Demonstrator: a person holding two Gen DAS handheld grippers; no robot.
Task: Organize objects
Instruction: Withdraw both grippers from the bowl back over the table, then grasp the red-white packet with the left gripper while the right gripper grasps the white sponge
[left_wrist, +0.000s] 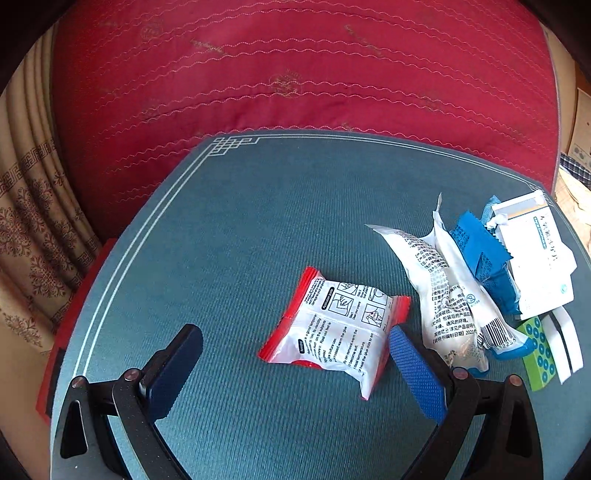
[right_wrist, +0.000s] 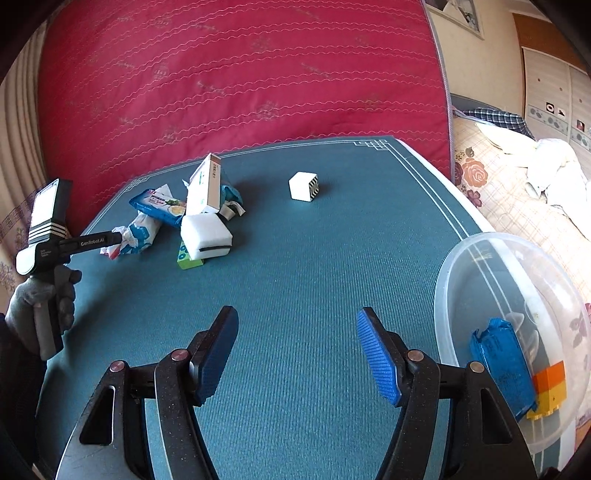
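Red quilted bed (right_wrist: 240, 74) behind the teal counter (right_wrist: 295, 277). Clear plastic bowl (right_wrist: 454, 266) at the counter's right edge holds a blue packet (right_wrist: 502, 365) and an orange-yellow block (right_wrist: 550, 387). Heap of packets and boxes (right_wrist: 199, 218) lies far left; a white cube (right_wrist: 303, 186) sits apart, to the right of it. Left tongs (left_wrist: 295, 365) stand wide open, empty, over a red-edged white sachet (left_wrist: 332, 328) near the right pad. Right tongs (right_wrist: 297, 354) gape partway, empty, above bare counter.

Teal mat (right_wrist: 295, 295): packets (left_wrist: 332, 328), bowl (right_wrist: 458, 266)
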